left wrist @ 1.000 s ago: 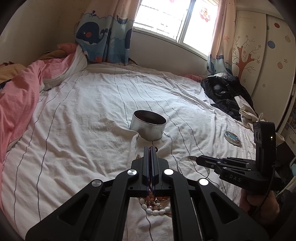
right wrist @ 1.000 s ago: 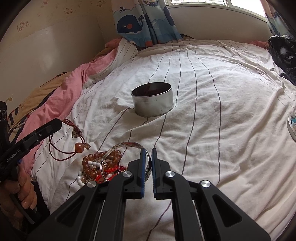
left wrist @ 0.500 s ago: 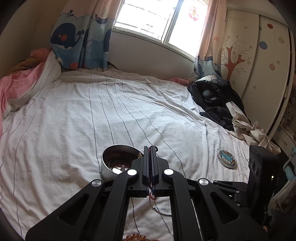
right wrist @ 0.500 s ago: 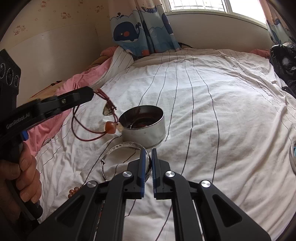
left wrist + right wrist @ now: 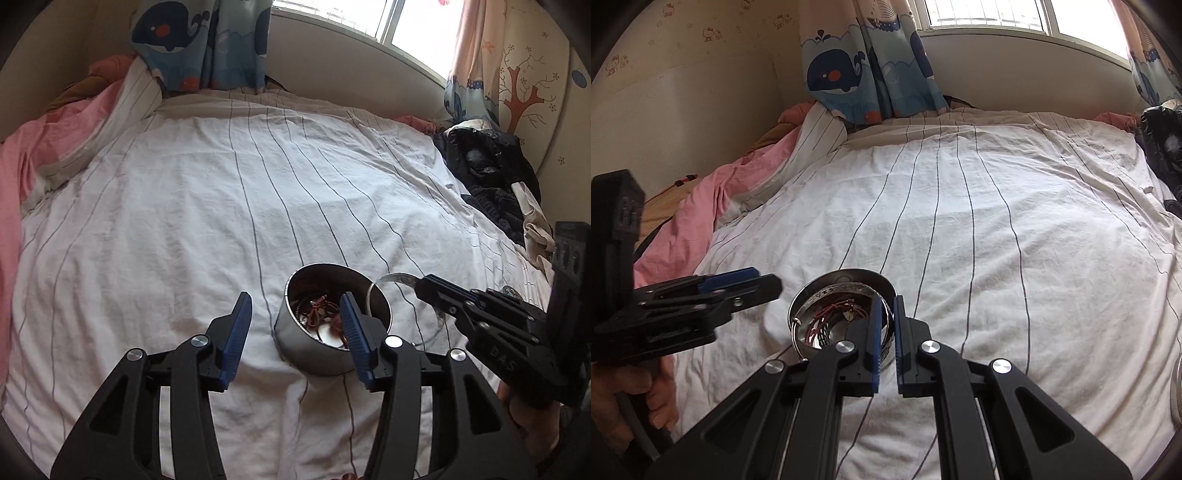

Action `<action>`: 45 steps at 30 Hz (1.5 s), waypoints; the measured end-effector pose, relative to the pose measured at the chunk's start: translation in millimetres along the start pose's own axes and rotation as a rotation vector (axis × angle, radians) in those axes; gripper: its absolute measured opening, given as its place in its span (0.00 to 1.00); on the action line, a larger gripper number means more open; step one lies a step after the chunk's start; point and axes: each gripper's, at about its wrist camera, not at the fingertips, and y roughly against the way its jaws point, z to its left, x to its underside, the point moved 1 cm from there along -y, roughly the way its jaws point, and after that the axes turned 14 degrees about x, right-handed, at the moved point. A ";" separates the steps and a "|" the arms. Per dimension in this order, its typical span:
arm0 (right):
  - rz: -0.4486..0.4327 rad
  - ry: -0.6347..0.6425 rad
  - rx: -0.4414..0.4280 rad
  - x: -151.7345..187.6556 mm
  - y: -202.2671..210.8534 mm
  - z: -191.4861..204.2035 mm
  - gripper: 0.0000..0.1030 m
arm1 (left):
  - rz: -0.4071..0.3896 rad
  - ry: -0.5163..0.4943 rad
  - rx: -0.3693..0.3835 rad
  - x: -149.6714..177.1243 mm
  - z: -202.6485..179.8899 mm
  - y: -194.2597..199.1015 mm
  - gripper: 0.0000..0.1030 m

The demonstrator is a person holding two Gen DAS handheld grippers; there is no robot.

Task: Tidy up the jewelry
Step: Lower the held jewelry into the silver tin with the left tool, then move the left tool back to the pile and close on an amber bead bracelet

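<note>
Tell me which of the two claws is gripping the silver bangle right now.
The right claw, shut on the silver bangle over the metal tin. The left claw has nothing between its opening jaws.

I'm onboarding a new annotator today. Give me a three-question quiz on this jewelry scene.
1. True or false: the left gripper grips a necklace.
2. What does the right gripper hold? A) silver bangle B) bead bracelet C) lid
3. Where does the red cord necklace lie?

Key: 1. False; its jaws are opening with nothing between them. 2. A, above the metal tin. 3. Inside the tin.
</note>
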 end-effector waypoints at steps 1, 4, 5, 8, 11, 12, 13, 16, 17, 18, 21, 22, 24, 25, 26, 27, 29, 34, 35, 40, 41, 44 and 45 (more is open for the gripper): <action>0.000 0.008 0.000 -2.5 -4.6 6.0 0.07 | -0.016 0.003 -0.006 3.5 3.2 11.0 0.50; 0.006 0.034 0.012 -7.1 -19.7 21.5 0.08 | -0.043 0.018 -0.037 16.6 12.1 34.8 0.52; 0.014 0.041 0.020 -7.3 -25.3 25.4 0.08 | -0.044 0.022 -0.045 22.1 15.0 39.7 0.53; 0.026 0.031 0.049 -4.6 -31.5 22.7 0.11 | -0.033 0.026 -0.063 39.5 19.2 49.4 0.53; 0.012 -0.005 0.048 3.3 -11.8 10.3 0.23 | -0.024 0.016 -0.056 54.5 15.5 58.4 0.53; 0.011 -0.003 0.044 8.7 -1.8 7.5 0.24 | -0.024 0.014 -0.048 58.6 13.2 61.6 0.53; 0.011 -0.003 0.039 15.4 9.2 4.7 0.24 | -0.024 0.012 -0.040 63.3 11.2 64.9 0.53; 0.026 0.012 0.017 42.8 41.1 -0.9 0.26 | -0.015 0.011 -0.020 79.5 4.3 73.6 0.52; 0.032 0.020 0.016 54.2 50.9 -1.8 0.27 | -0.010 0.012 -0.009 85.4 0.4 76.1 0.52; 0.042 0.024 0.012 64.9 58.9 -3.1 0.27 | -0.004 0.011 0.003 90.5 -2.9 78.4 0.52; 0.076 0.000 -0.015 95.4 77.8 -8.6 0.28 | 0.019 -0.015 0.044 108.8 -17.7 82.8 0.52; 0.085 -0.008 -0.037 103.2 82.7 -9.0 0.28 | 0.030 -0.029 0.052 115.4 -23.7 83.6 0.52; 0.087 -0.007 -0.058 113.3 91.4 -5.6 0.28 | 0.046 -0.051 0.061 127.1 -33.5 85.8 0.51; 0.086 -0.009 -0.062 116.9 94.6 -4.0 0.29 | 0.048 -0.059 0.077 132.6 -38.3 88.0 0.49; 0.086 -0.013 -0.065 120.1 96.6 -3.1 0.30 | 0.045 -0.072 0.099 136.5 -43.7 90.1 0.49; 0.085 -0.018 -0.064 122.5 97.7 -2.5 0.33 | 0.042 -0.093 0.113 138.5 -49.6 91.5 0.49; 0.088 -0.023 -0.062 128.1 97.9 -2.2 0.37 | 0.043 -0.128 0.140 140.4 -59.7 90.2 0.49; 0.108 -0.053 -0.062 138.1 93.4 -8.2 0.40 | 0.086 0.003 0.211 139.8 -44.5 73.7 0.49; 0.113 -0.059 -0.062 139.0 91.9 -9.7 0.41 | 0.094 0.033 0.207 140.3 -38.7 71.0 0.49; 0.120 -0.073 -0.068 140.9 87.9 -12.5 0.41 | 0.116 0.141 0.192 145.8 -18.0 63.5 0.48; 0.120 -0.073 -0.069 141.1 87.5 -12.3 0.42 | 0.130 0.147 0.200 146.9 -17.4 59.7 0.47; 0.120 -0.076 -0.070 141.3 86.8 -12.3 0.42 | 0.154 0.142 0.193 148.8 -18.6 52.2 0.45; 0.121 -0.077 -0.070 141.5 86.4 -12.2 0.42 | 0.154 0.150 0.196 148.6 -17.7 50.8 0.41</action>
